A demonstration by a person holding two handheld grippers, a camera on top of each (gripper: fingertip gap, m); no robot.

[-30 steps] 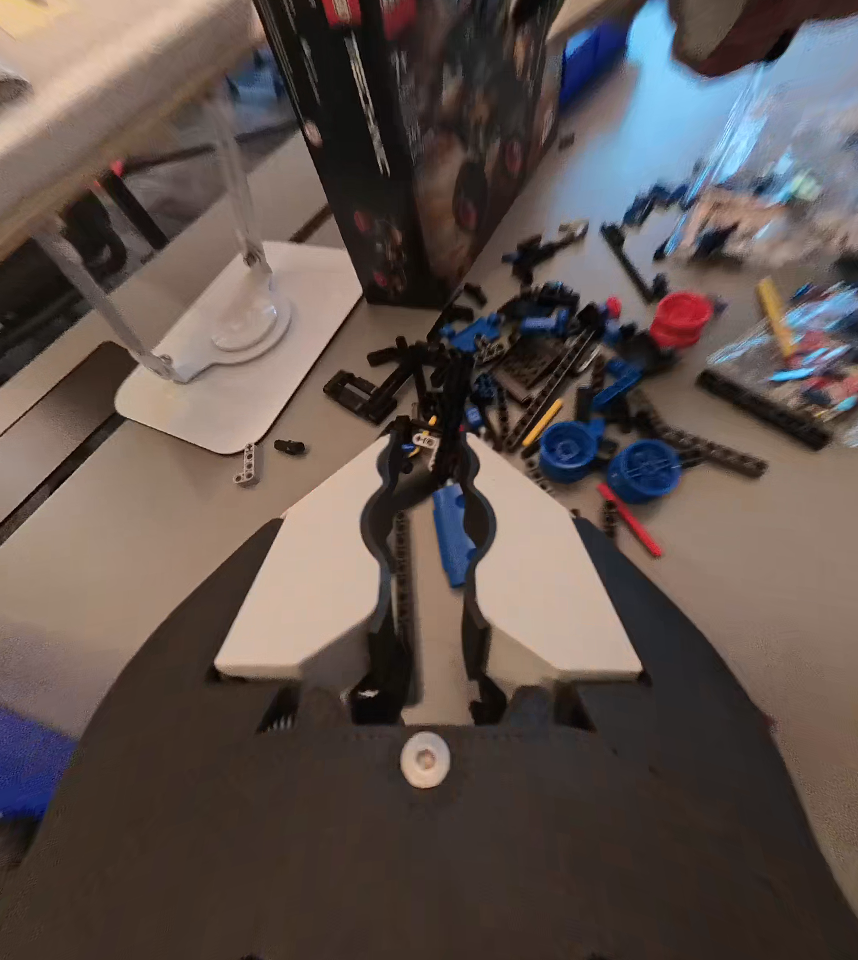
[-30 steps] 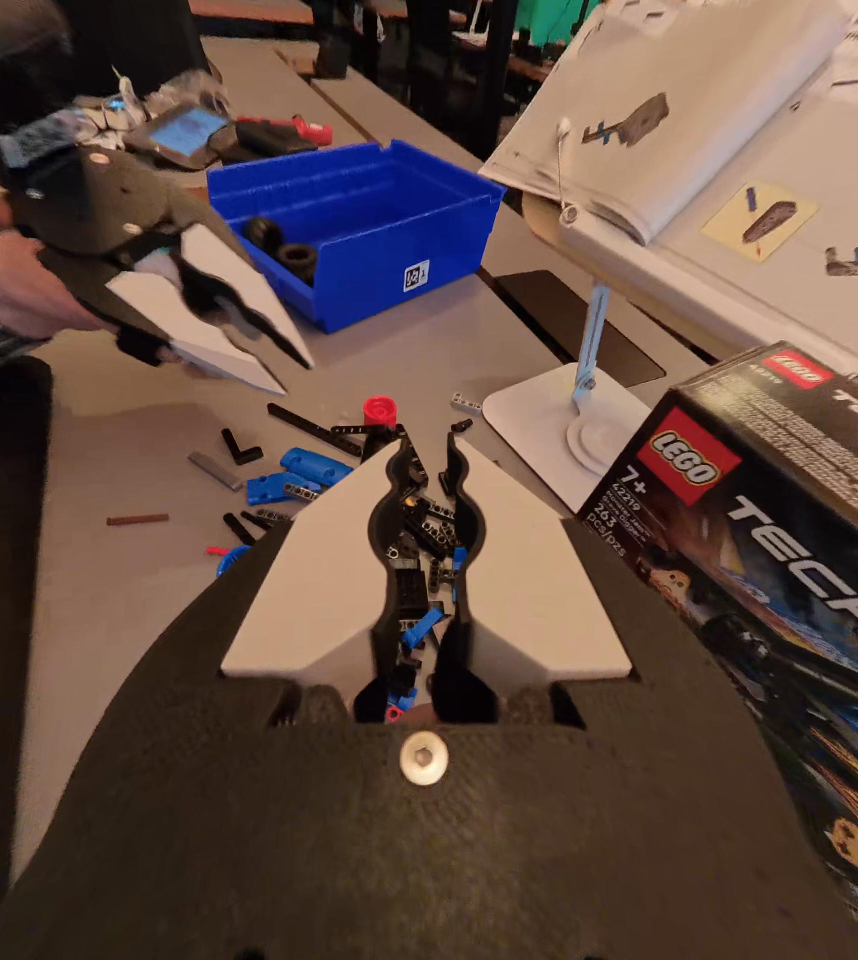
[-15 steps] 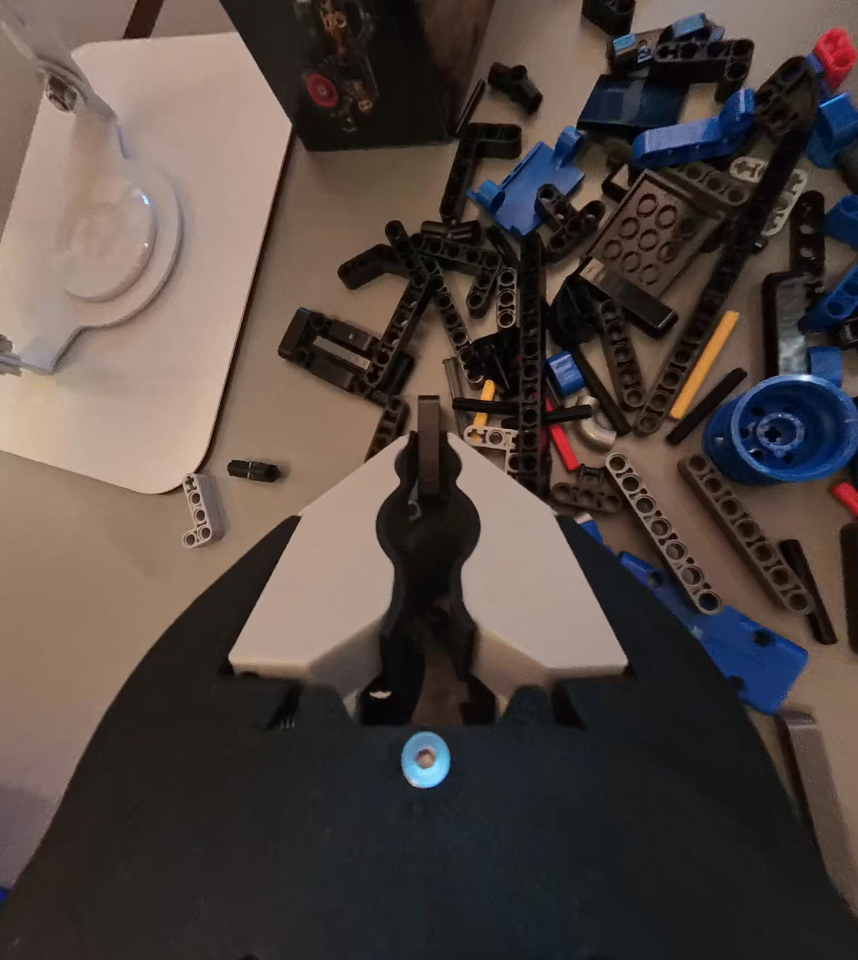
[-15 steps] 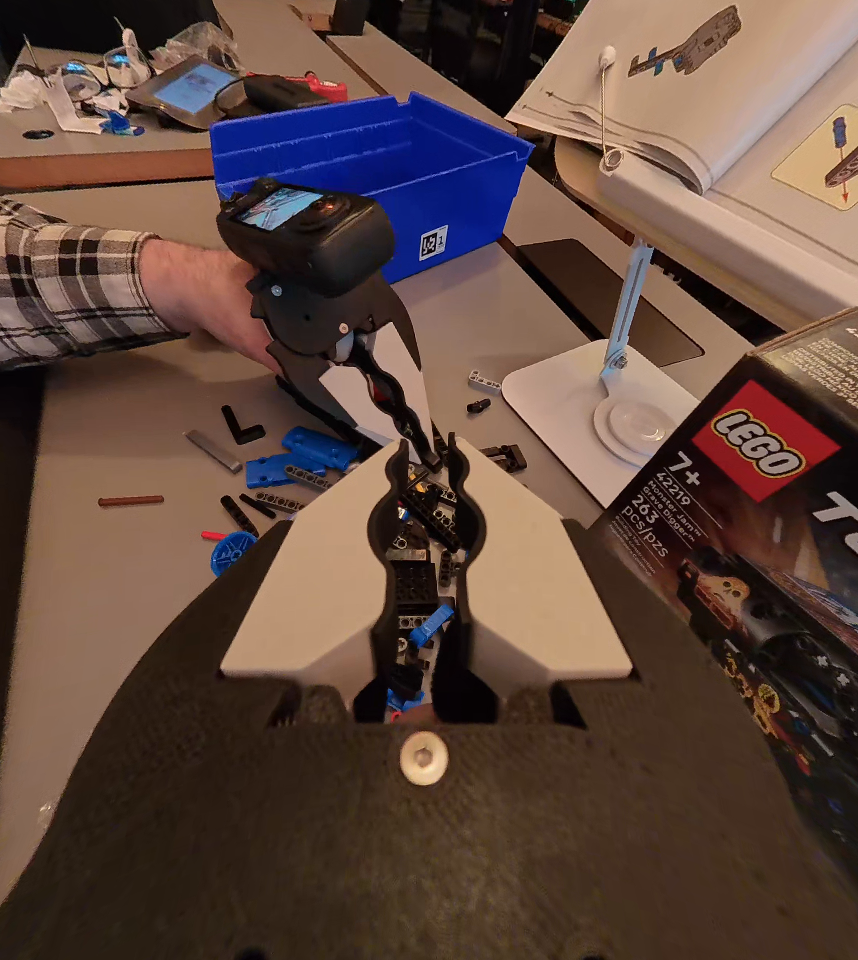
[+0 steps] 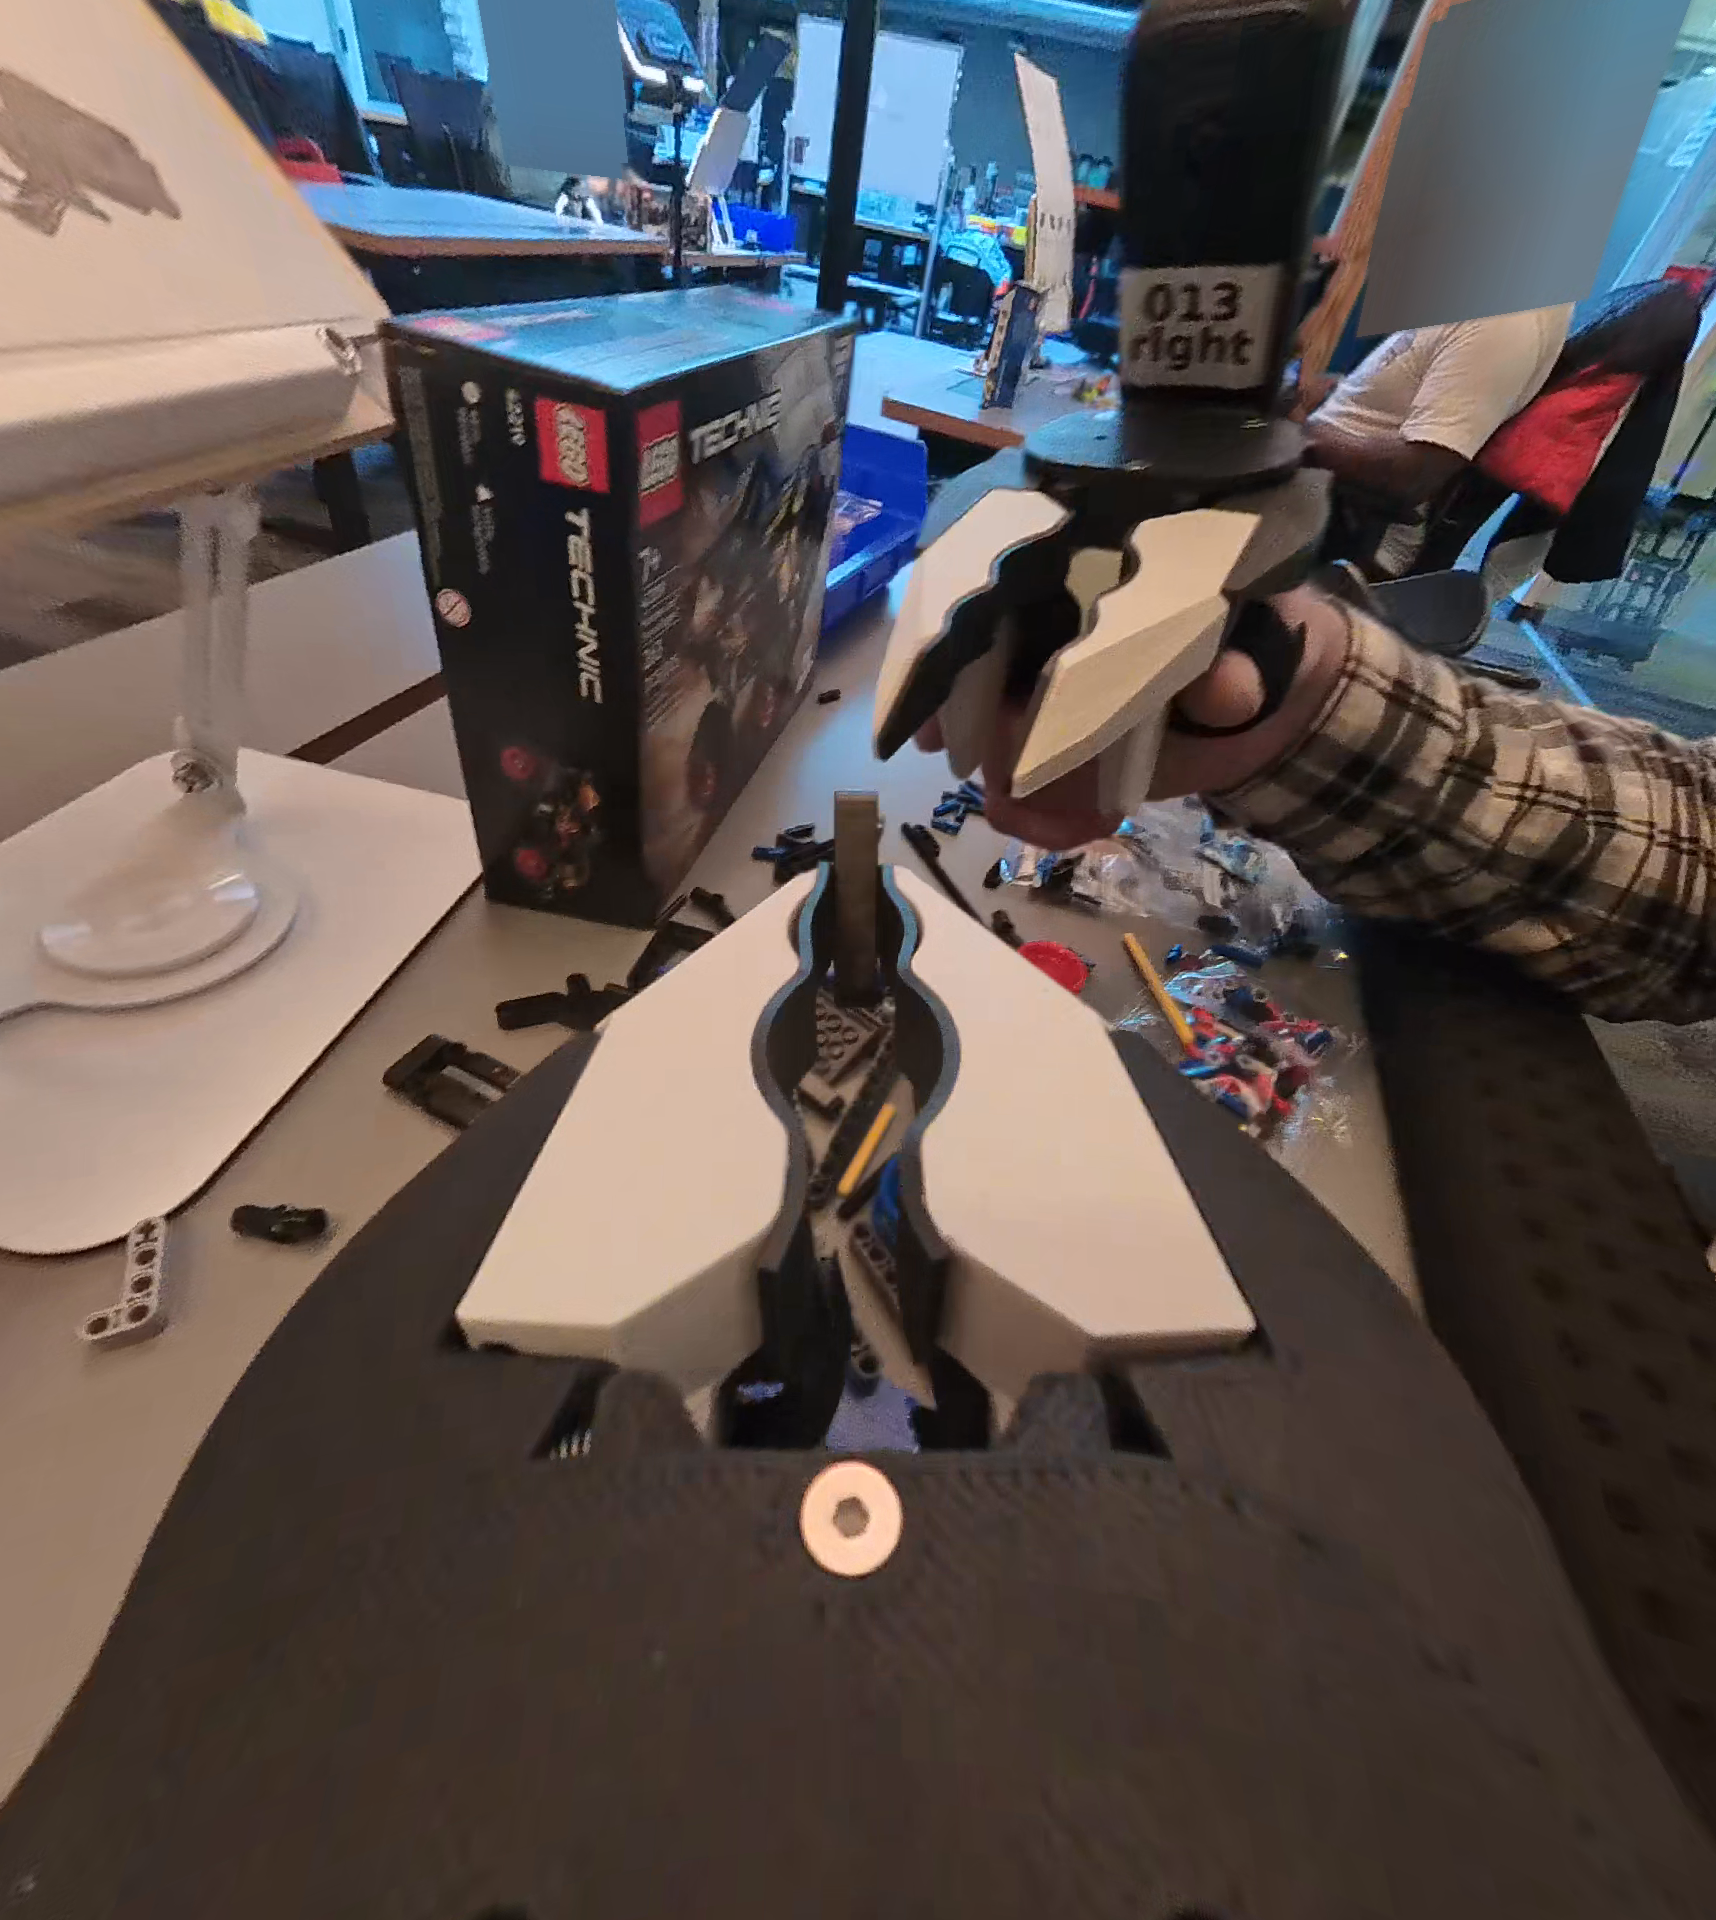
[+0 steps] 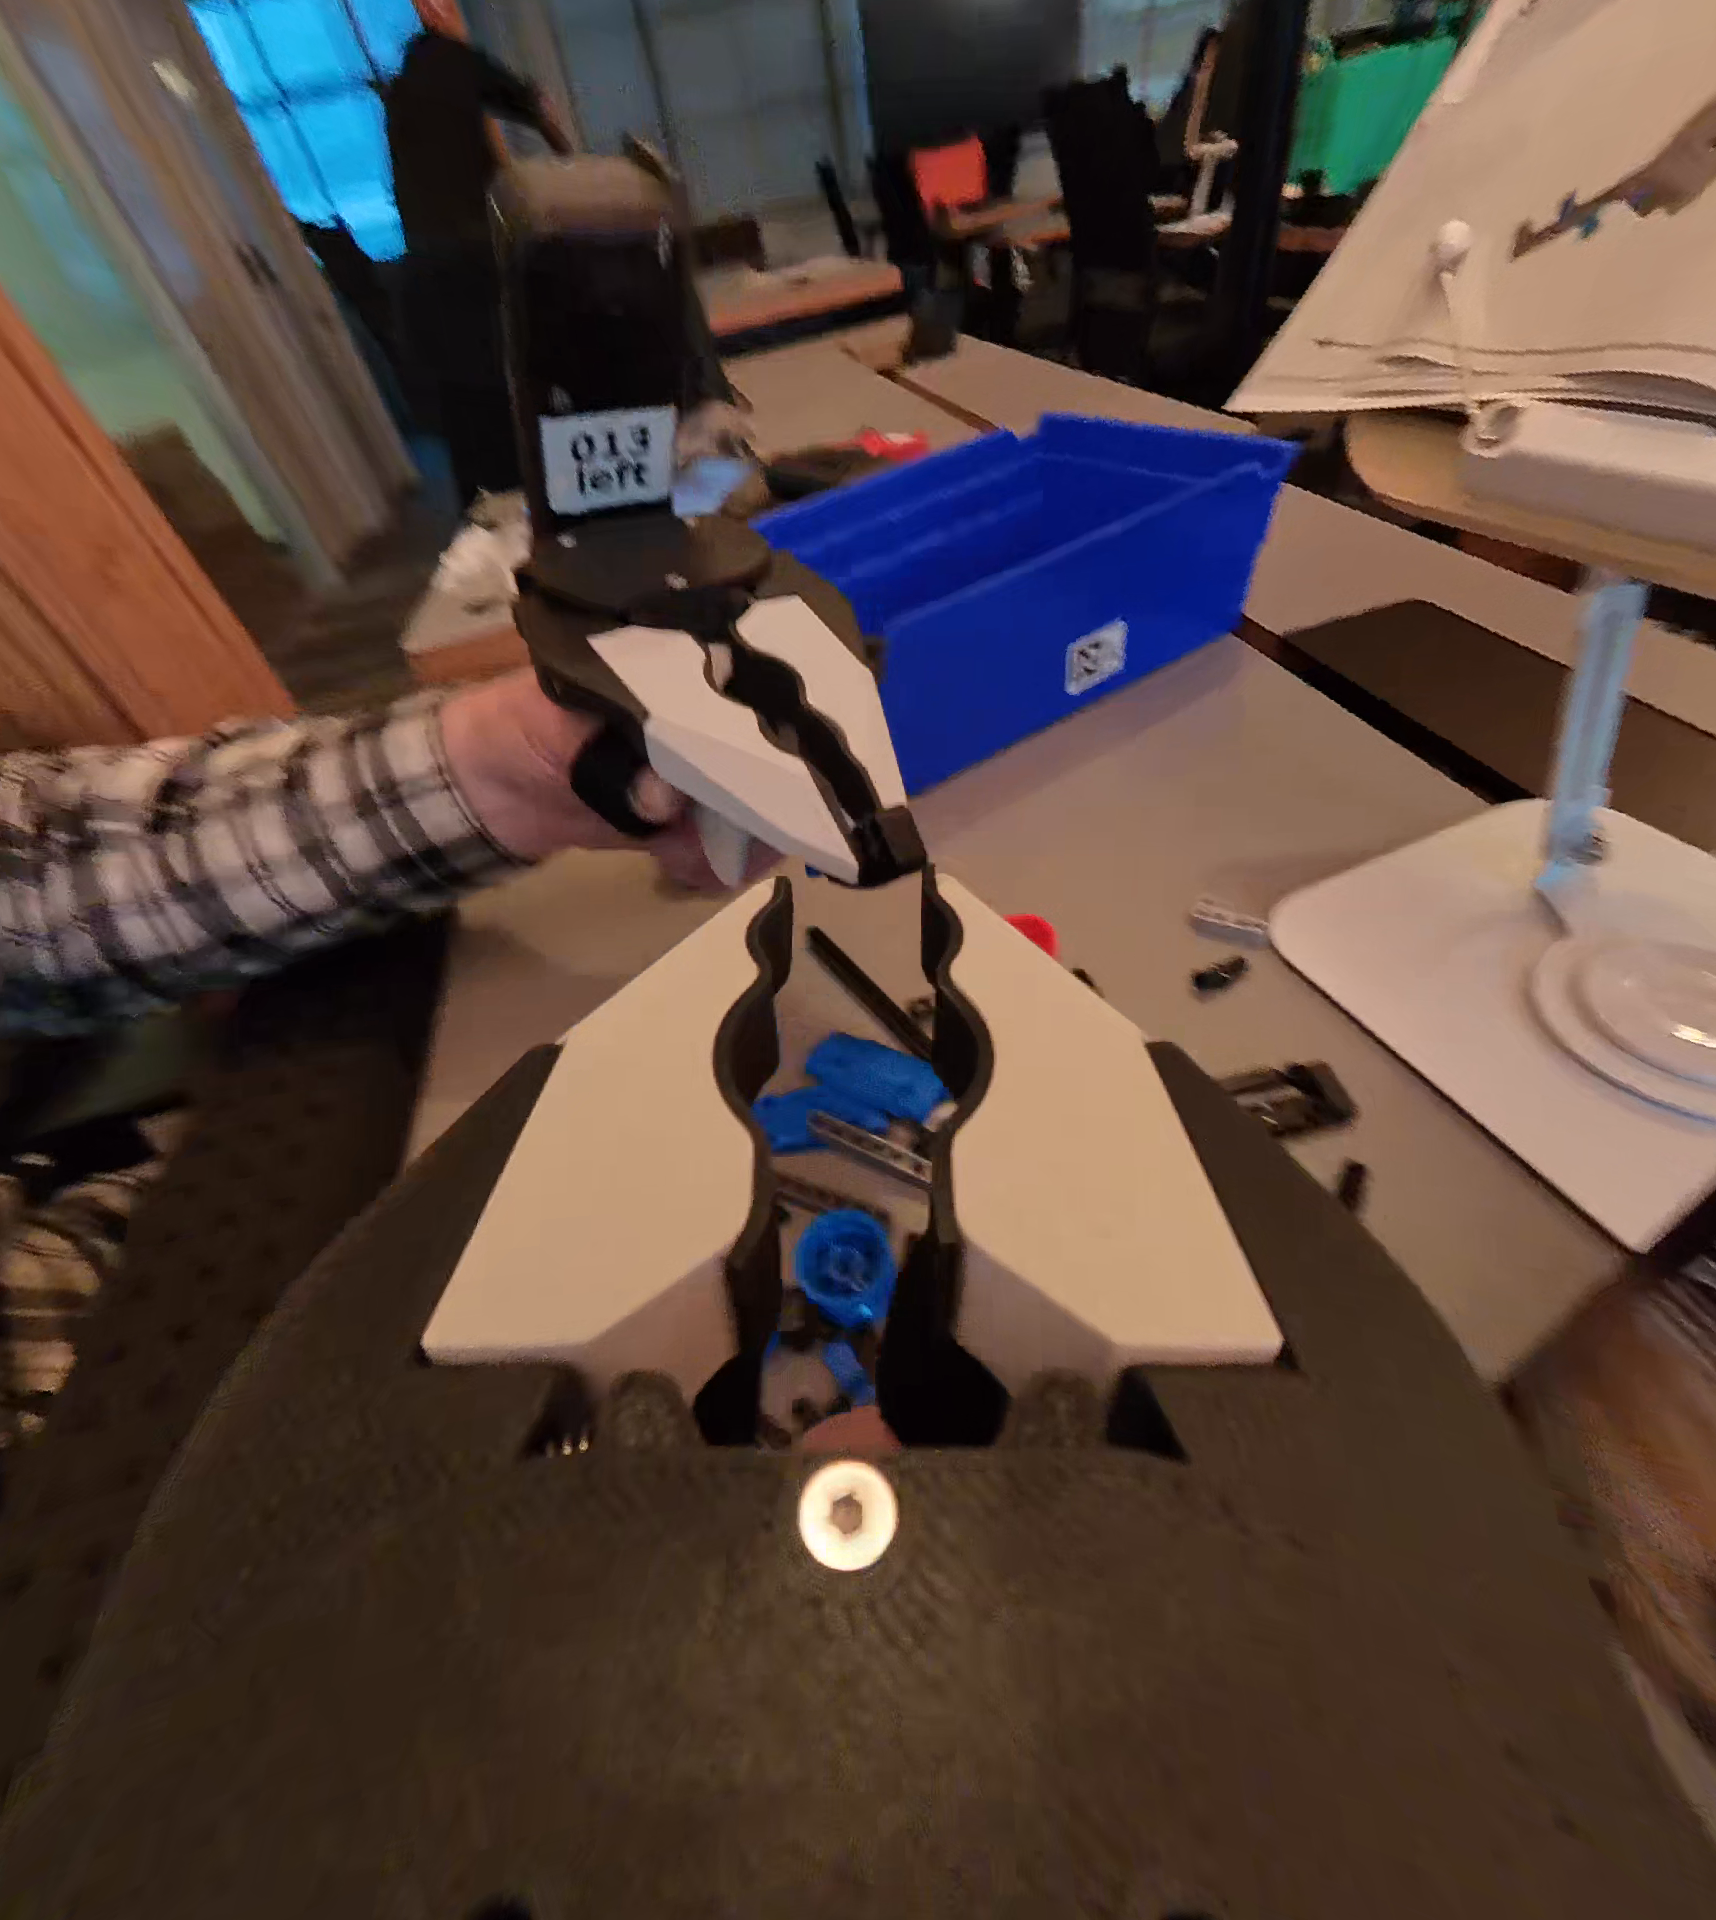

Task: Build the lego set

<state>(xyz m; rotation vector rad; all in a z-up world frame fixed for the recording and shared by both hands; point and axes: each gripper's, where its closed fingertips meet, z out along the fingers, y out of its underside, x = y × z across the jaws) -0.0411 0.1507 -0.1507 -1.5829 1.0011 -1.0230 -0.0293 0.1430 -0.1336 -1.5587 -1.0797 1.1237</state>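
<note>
Left gripper [image 5: 856,883] is pinched tight and raised above the table, right gripper [image 6: 854,914] hangs open facing it, both gripped by hands in plaid sleeves [image 5: 1519,821].

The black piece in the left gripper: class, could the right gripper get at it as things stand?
Probably yes. The black piece sticks out past the left gripper, and the right gripper, fingers apart and empty, hangs just beyond with nothing between.

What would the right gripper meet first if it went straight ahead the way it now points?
Probably the black piece held by the left gripper, just beyond the right gripper tips; depth is uncertain.
</note>
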